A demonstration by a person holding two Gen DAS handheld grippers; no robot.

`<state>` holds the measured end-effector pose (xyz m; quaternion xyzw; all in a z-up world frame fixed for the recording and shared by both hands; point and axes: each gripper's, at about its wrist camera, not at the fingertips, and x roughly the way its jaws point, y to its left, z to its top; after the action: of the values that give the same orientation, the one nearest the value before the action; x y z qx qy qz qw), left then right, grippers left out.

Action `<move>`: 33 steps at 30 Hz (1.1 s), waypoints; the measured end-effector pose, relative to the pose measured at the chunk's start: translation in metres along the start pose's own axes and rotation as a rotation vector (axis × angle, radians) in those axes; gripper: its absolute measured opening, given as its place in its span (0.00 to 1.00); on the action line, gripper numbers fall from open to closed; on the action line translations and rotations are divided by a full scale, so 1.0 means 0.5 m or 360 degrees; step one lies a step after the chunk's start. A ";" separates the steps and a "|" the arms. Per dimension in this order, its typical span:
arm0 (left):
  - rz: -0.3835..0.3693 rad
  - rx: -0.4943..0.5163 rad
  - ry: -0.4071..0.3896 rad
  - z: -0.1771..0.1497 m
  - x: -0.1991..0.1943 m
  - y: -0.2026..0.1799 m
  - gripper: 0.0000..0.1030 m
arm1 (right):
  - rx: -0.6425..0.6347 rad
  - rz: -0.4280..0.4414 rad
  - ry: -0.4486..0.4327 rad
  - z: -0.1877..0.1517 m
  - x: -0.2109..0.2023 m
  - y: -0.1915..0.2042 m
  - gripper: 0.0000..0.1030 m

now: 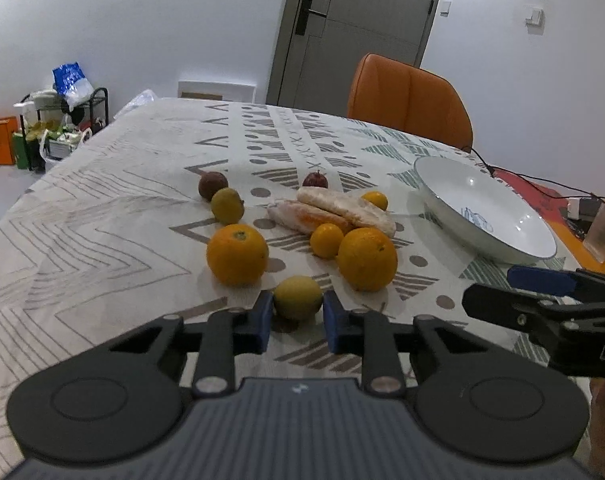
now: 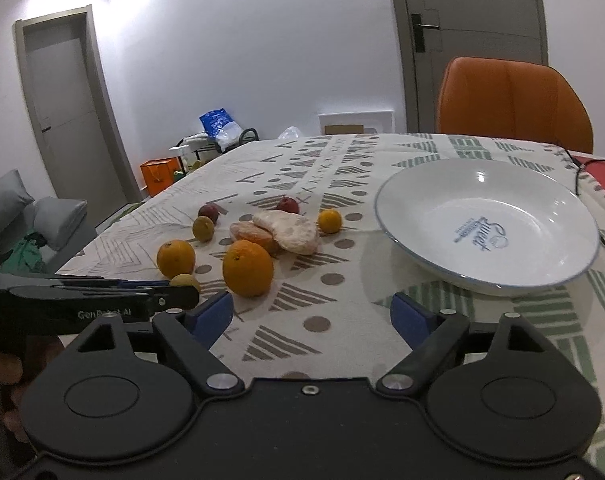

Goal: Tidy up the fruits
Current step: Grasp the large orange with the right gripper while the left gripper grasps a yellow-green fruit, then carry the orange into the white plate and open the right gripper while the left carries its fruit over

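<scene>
Right wrist view: the small yellow-green fruit (image 2: pixel 185 280) is half hidden behind the left gripper (image 2: pixel 174 298), seen side-on at the frame's left edge; the hand holding it is dark and blurred at lower left. Left wrist view: the right gripper (image 1: pixel 542 292) is cut off at the right edge.

Left gripper (image 1: pixel 297 312) jaws clenched on the small yellow-green fruit (image 1: pixel 297 297) at lower centre, blue pads pressing both its sides; fruit rests on the worktop (image 1: pixel 102 232). Right gripper (image 2: pixel 312 314) jaws released, wide apart, only tablecloth between them.

Both grippers tilt downward. Two oranges (image 1: pixel 237 254) lie just beyond the held fruit; white bowl (image 1: pixel 502 248) at right, well apart.
</scene>
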<state>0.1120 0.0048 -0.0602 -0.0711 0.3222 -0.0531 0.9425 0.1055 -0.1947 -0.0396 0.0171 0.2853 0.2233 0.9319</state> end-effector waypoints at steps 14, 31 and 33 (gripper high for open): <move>0.0067 -0.0048 -0.0068 0.011 -0.044 0.036 0.25 | -0.0003 0.0077 0.0035 0.022 0.058 0.038 0.82; 0.0194 -0.0124 -0.0089 0.009 -0.076 0.099 0.25 | 0.0019 0.0093 0.0127 0.023 0.124 0.068 0.36; 0.0194 -0.0125 -0.0091 0.010 -0.076 0.099 0.25 | 0.0067 0.0087 0.0110 0.023 0.121 0.058 0.35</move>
<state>0.0879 0.0594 -0.0418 -0.0899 0.3007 0.0192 0.9493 0.1444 -0.1417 -0.0569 0.0368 0.3213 0.2431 0.9145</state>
